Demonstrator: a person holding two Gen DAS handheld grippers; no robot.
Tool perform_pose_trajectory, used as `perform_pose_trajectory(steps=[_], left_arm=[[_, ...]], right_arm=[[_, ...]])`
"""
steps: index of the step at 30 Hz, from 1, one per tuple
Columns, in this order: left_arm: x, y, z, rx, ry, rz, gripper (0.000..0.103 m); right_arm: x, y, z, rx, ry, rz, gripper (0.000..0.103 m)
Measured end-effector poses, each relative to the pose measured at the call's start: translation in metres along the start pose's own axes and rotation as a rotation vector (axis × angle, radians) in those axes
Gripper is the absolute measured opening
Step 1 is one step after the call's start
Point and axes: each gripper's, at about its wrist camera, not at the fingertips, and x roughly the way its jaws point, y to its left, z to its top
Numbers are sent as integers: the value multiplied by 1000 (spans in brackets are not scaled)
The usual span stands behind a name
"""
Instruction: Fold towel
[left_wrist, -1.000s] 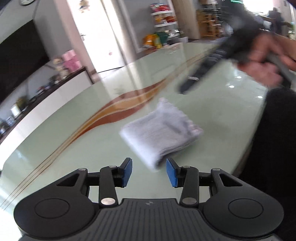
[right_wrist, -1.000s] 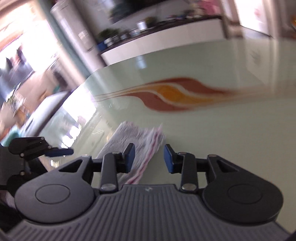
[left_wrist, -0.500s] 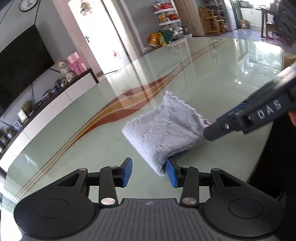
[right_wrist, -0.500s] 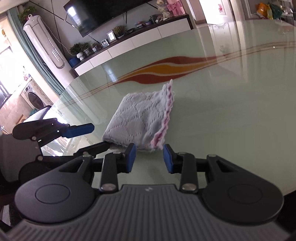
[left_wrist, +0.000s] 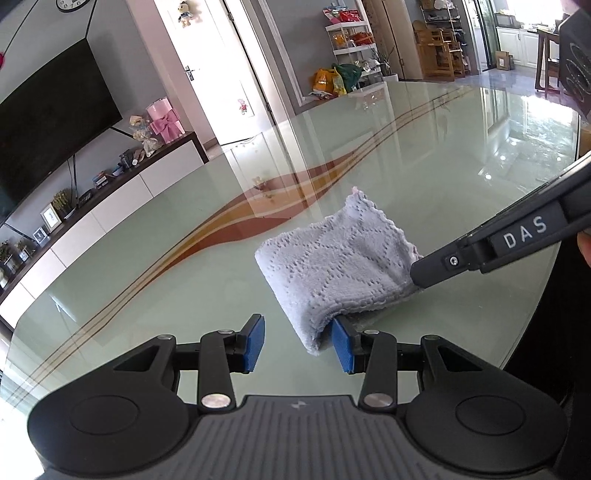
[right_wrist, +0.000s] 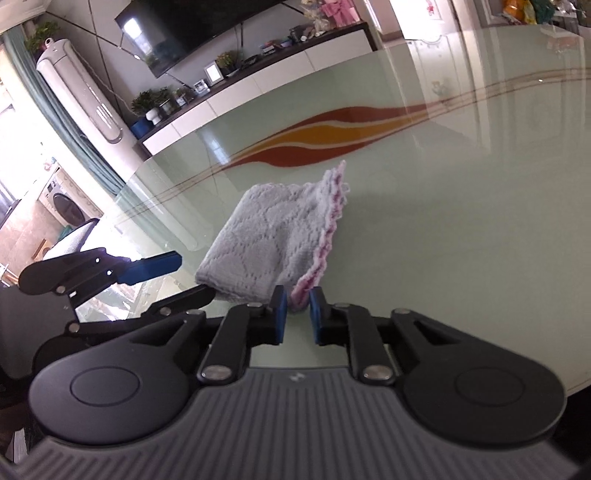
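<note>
Glass table (left_wrist: 424, 155) w/ a red-and-orange swirl, living room behind it (TV, white cabinet, shelves). My towel (left_wrist: 340, 258), grey w/ pink scalloped trim, lies near the table's near edge, already folded down to a small thick pad. My right gripper (right_wrist: 295, 314) is closing on the towel's near pink-trimmed corner; the corner sits between the blue pads and they look about to pinch it, tho I can't swear they're pressing yet. My left gripper (left_wrist: 297, 343) stands part open, holding nothing: one finger is tucked just under the folded edge at the other near corner, the other finger is clear of the cloth. So my guess is I'm at the grab for one more fold, or a tidy-up. Next move, I reckon: left needs to clamp too, then both lift together and carry the near edge over evenly, else the layers slip apart. Right-wrist view shows the pink trim and stacked layers along the open side; left-wrist view hides those but shows the rounded fold and the right tool's arm touching the towel.
</note>
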Motion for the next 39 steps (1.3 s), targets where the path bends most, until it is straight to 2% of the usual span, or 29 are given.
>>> perform_pose_trajectory(steps=[5,11,16,28,37,39], left_arm=[[1,-1,1,1,0,2,44],[4,0,2,-2,2,3,44],[5,1,2,-11,-1,11,44],[11,2,2,-41,-7,27,44],[12,11,4,-96,-17,51,44],[13,17,4,-128,-17,52,39]], right_arm=[[0,0,-1,25,2,-2,14],[1,-5,-6,112,8,15,19],[-2,-6,-4,137,-2,39,7],[-17,11,18,65,-72,102,5],[-16,21,34,72,-96,163,5],[-17,22,33,68,-99,163,5]])
